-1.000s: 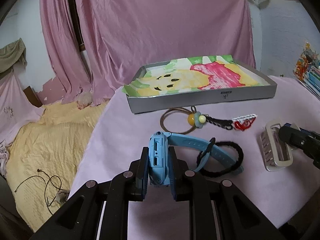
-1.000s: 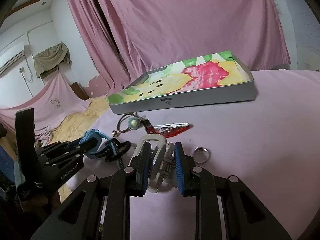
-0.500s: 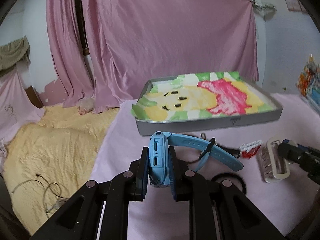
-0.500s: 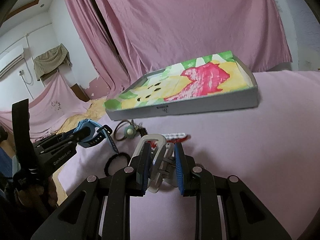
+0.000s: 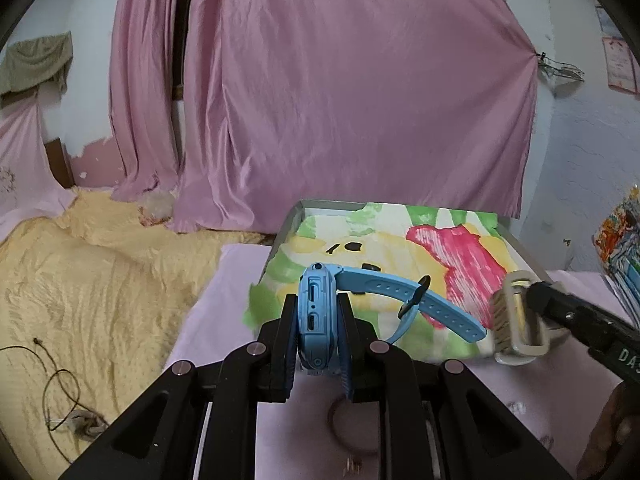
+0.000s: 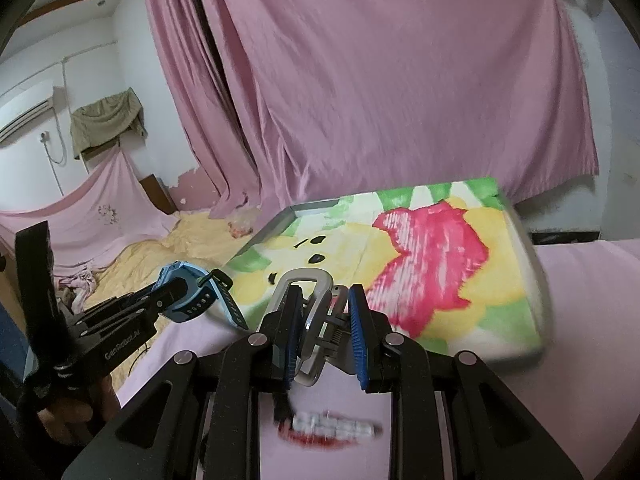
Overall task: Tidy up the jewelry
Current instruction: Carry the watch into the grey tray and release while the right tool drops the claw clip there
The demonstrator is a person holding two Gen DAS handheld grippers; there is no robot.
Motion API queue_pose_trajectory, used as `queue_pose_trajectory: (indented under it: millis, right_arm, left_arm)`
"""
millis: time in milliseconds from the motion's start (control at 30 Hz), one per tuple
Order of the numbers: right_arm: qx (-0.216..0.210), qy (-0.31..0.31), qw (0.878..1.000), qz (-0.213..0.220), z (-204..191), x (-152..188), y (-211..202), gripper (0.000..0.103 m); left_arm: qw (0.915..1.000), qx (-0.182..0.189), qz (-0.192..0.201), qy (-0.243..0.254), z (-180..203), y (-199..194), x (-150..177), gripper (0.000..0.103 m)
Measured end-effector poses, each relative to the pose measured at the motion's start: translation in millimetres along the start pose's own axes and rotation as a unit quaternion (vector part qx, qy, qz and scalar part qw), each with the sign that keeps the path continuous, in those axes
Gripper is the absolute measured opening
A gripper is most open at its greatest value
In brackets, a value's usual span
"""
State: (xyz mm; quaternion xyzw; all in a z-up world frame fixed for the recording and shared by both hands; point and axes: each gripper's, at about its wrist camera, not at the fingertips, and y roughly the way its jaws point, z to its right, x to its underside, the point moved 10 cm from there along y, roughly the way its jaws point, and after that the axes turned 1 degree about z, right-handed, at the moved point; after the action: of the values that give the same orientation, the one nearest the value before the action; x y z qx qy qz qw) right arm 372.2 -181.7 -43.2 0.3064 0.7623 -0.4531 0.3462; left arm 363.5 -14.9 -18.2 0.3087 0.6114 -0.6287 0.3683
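Observation:
My left gripper (image 5: 318, 316) is shut on a blue smartwatch (image 5: 384, 286); the watch case stands on edge between the pads and the strap juts right over the tray. The grey tray (image 5: 289, 220) with a colourful cartoon lining lies just ahead on the pink cloth. My right gripper (image 6: 324, 322) is shut on a silver claw hair clip (image 6: 306, 280), held above the tray's near edge (image 6: 272, 226). The clip (image 5: 516, 320) also hangs at the right of the left wrist view, and the watch (image 6: 192, 304) at the left of the right wrist view.
A red and white beaded piece (image 6: 332, 430) and a brown hoop (image 5: 340, 428) lie on the pink cloth under the grippers. A yellow blanket (image 5: 100, 280) with a thin cord (image 5: 60, 392) is at the left. Pink curtains hang behind; books (image 5: 624, 248) stand far right.
Both grippers have lifted and moved forward to the tray with the watch and the clip. The hair tie, hoop and beads on the cloth have slipped below and behind them.

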Motion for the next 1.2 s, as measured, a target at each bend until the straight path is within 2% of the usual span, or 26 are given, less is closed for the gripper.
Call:
queue_pose_trajectory:
  millis: [167, 367, 600, 667, 700, 733, 800, 833, 867, 933, 1033, 1100, 1133, 1200]
  right_arm:
    - [0.008, 0.020, 0.999, -0.048, 6.3, 0.9, 45.2, 0.021]
    - [0.022, 0.029, 0.995, -0.095, 13.4, 16.7, 78.3, 0.021]
    - [0.026, 0.039, 0.993, -0.108, 18.5, 22.3, 84.3, 0.022]
    - [0.026, 0.044, 0.993, -0.110, 21.0, 22.9, 84.5, 0.026]
    - [0.027, 0.045, 0.992, -0.111, 21.3, 23.6, 83.5, 0.032]
    - [0.028, 0.044, 0.993, -0.108, 21.5, 23.0, 81.6, 0.038]
    - [0.031, 0.040, 0.994, -0.095, 21.2, 20.2, 72.5, 0.042]
    - [0.033, 0.038, 0.995, -0.091, 22.0, 19.0, 68.9, 0.045]
    - [0.036, 0.035, 0.995, -0.083, 21.9, 16.9, 62.8, 0.046]
    - [0.043, 0.030, 0.996, -0.072, 23.4, 14.5, 52.5, 0.051]
    - [0.048, 0.031, 0.997, -0.051, 25.3, 12.4, 32.3, 0.059]
    - [0.058, 0.025, 0.998, -0.028, 25.9, 10.6, 13.4, 0.068]
    - [0.061, 0.023, 0.998, -0.018, 25.8, 9.8, 6.1, 0.074]
    - [0.067, 0.020, 0.998, 0.003, 25.8, 10.2, -12.1, 0.077]
  left_arm:
    - [0.9985, -0.011, -0.052, -0.007, -4.3, 41.3, 1.3, 0.017]
    - [0.9938, -0.013, -0.110, -0.016, -7.7, 65.9, 22.2, 0.017]
    - [0.9937, -0.007, -0.111, -0.012, -2.8, 64.3, 25.1, 0.019]
    - [0.9943, -0.008, -0.106, -0.009, -1.9, 60.8, 24.6, 0.019]
    - [0.9945, -0.009, -0.104, -0.009, -2.3, 60.3, 23.6, 0.020]
    - [0.9947, -0.009, -0.102, -0.010, -2.2, 59.1, 22.9, 0.024]
    - [0.9957, -0.001, -0.091, -0.016, -1.1, 52.9, 21.3, 0.040]
    - [0.9964, 0.003, -0.083, -0.020, -0.7, 49.1, 19.3, 0.061]
    - [0.9975, 0.006, -0.067, -0.024, -0.6, 43.2, 16.1, 0.070]
    - [0.9988, 0.011, -0.039, -0.027, -0.2, 31.5, 10.2, 0.070]
    - [0.9992, 0.018, -0.023, -0.025, 3.2, 17.9, 8.1, 0.071]
    - [0.9992, 0.025, -0.013, -0.027, 4.6, 9.3, 8.9, 0.078]
    - [0.9992, 0.028, -0.006, -0.028, 5.2, 4.2, 9.2, 0.084]
    - [0.9988, 0.034, 0.016, -0.031, 6.2, -10.1, 10.4, 0.091]
